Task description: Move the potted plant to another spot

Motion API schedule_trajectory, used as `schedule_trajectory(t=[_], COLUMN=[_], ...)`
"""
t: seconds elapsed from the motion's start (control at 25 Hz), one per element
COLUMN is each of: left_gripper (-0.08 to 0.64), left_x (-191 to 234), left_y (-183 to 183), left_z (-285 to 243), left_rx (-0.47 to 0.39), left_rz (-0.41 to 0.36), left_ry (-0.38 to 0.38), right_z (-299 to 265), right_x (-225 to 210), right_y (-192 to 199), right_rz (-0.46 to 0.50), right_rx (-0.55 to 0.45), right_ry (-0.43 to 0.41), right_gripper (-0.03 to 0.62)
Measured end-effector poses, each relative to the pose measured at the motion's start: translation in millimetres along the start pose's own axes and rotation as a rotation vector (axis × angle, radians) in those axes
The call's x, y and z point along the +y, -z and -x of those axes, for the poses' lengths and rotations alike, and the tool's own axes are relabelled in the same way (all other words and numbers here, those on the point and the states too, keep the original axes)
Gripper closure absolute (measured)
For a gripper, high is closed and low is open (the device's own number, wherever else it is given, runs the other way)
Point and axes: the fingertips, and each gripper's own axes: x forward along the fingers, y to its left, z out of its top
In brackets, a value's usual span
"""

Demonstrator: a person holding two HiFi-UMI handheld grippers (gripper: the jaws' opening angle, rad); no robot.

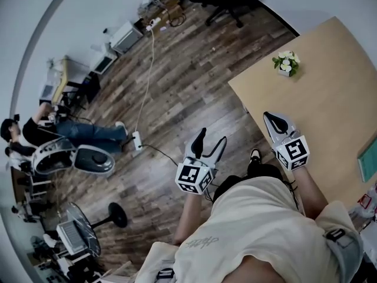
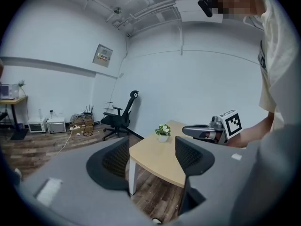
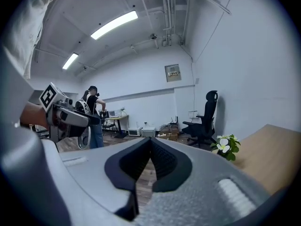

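Bright, even light from ceiling strip lights (image 3: pixel 114 24); fisheye edges bend, darken.

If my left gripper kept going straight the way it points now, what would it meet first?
Probably the near corner of the wooden table, framed between the open jaws of the left gripper; the potted plant stands farther back on it. Depth is unclear.

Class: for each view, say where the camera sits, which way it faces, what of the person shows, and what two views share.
Head view: on the head, steeply down at table, potted plant; shows torso, arms, left gripper, right gripper.
Left gripper view: on that gripper, toward the table past open fingers; shows shirt, right arm.
Right gripper view: on that gripper, facing the chair past shut fingers; shows left hand.
Shared: the potted plant, all three.
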Motion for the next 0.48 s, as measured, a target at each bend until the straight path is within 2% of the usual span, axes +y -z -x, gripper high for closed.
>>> schedule_trajectory(t=[0.24,0.48], left_gripper=[0.241,0.247], left_x=[19,42], left_y=[-11,-20], left_z=[-15,-37], left_rx=[-0.004,-0.014], left_rz=[0.013,0.016], left_ry=[0.009,0.087], right_z=[-8,-21], right_x=[-5,-13], right_y=[2,2], right_rz=[0.000,0.003], right_rx=[0.020,0.035], right_ry=[0.014,0.099], right_gripper=[0.589,0.589])
